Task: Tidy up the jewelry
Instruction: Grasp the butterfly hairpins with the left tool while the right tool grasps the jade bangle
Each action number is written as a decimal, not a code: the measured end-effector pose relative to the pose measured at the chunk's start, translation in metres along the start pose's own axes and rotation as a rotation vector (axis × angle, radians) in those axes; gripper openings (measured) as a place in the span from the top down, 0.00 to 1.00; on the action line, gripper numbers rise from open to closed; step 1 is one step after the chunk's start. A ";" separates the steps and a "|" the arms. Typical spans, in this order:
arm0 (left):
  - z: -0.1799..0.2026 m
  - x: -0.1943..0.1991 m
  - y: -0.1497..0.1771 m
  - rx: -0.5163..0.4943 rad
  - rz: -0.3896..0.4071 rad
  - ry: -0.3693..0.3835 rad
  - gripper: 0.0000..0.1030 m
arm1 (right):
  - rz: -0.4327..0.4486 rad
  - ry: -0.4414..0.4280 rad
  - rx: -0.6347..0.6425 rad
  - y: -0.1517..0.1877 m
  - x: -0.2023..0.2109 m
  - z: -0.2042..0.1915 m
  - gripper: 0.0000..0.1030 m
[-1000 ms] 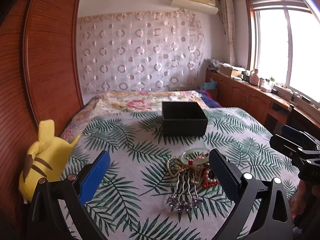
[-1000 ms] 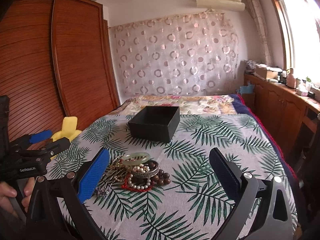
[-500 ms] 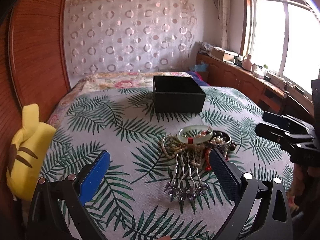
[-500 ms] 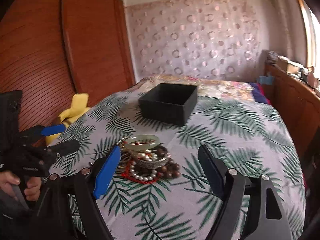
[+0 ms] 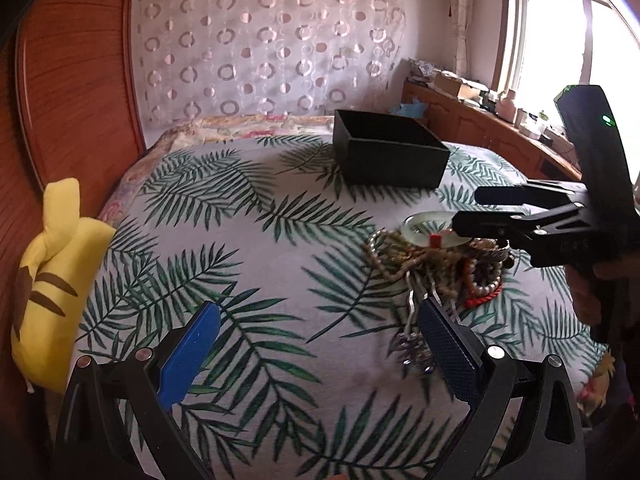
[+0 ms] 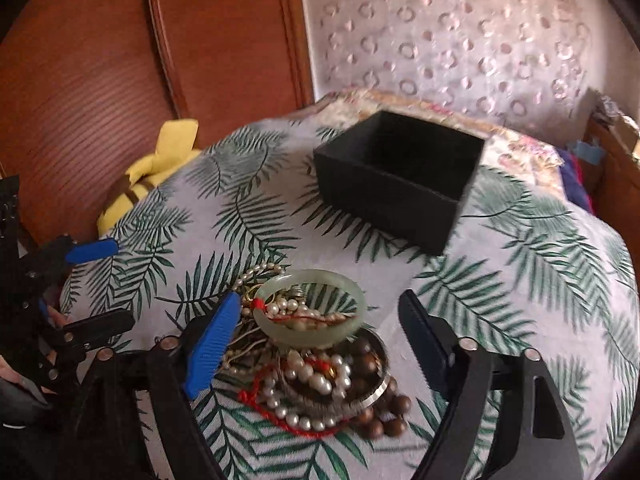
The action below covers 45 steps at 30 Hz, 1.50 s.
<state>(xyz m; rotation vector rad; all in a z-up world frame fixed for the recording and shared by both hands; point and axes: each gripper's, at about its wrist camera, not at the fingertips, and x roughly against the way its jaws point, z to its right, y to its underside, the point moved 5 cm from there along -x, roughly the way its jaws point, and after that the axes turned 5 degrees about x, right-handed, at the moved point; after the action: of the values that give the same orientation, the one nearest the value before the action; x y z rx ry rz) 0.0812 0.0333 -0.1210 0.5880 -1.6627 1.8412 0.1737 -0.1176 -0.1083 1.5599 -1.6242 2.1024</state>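
Right gripper (image 6: 320, 328): fingers spread wide, straddling the jade bangle (image 6: 310, 309) atop the jewelry pile (image 6: 320, 376) on the palm-leaf bedspread (image 6: 520, 288). Left gripper (image 5: 320, 344): fingers wide, holding nothing, beside the pile. Black box (image 6: 400, 176) stands behind. No legible writing

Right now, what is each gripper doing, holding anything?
Left gripper: open, holding nothing.
Right gripper: open, empty, above the jewelry pile.
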 end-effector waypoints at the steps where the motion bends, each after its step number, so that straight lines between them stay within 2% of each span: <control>1: -0.002 -0.001 0.001 0.000 -0.005 -0.001 0.07 | -0.019 -0.011 0.010 -0.001 -0.006 -0.002 0.14; 9: -0.009 -0.009 0.007 0.005 -0.046 0.024 0.07 | -0.136 -0.034 0.052 -0.001 -0.039 -0.007 0.14; 10: -0.009 -0.009 0.008 0.005 -0.050 0.027 0.07 | -0.145 -0.036 0.055 -0.001 -0.042 -0.008 0.16; 12: -0.007 -0.010 0.010 0.002 -0.054 0.032 0.07 | -0.154 -0.032 0.070 0.001 -0.045 -0.010 0.28; 17: 0.000 -0.014 0.011 -0.007 -0.070 0.053 0.07 | -0.099 -0.016 0.101 0.003 -0.033 -0.013 0.28; 21: 0.017 -0.016 0.014 -0.030 -0.088 0.089 0.07 | -0.016 0.001 0.068 0.001 -0.002 -0.007 0.28; 27: 0.047 -0.019 0.017 -0.089 -0.099 0.124 0.07 | 0.038 0.029 0.050 0.004 0.031 0.004 0.28; 35: 0.066 -0.032 0.025 -0.161 -0.130 0.087 0.25 | 0.055 0.046 0.015 0.017 0.044 0.014 0.28; 38: 0.067 -0.029 0.026 -0.185 -0.116 0.072 0.42 | 0.056 0.043 0.004 0.021 0.045 0.016 0.28; 45: 0.050 -0.010 0.021 -0.146 -0.089 0.105 0.42 | 0.053 0.045 -0.013 0.028 0.045 0.019 0.28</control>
<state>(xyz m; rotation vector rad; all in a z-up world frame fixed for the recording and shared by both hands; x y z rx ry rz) 0.0716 -0.0189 -0.1372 0.4870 -1.6577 1.6434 0.1484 -0.1667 -0.0969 1.4714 -1.6787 2.1322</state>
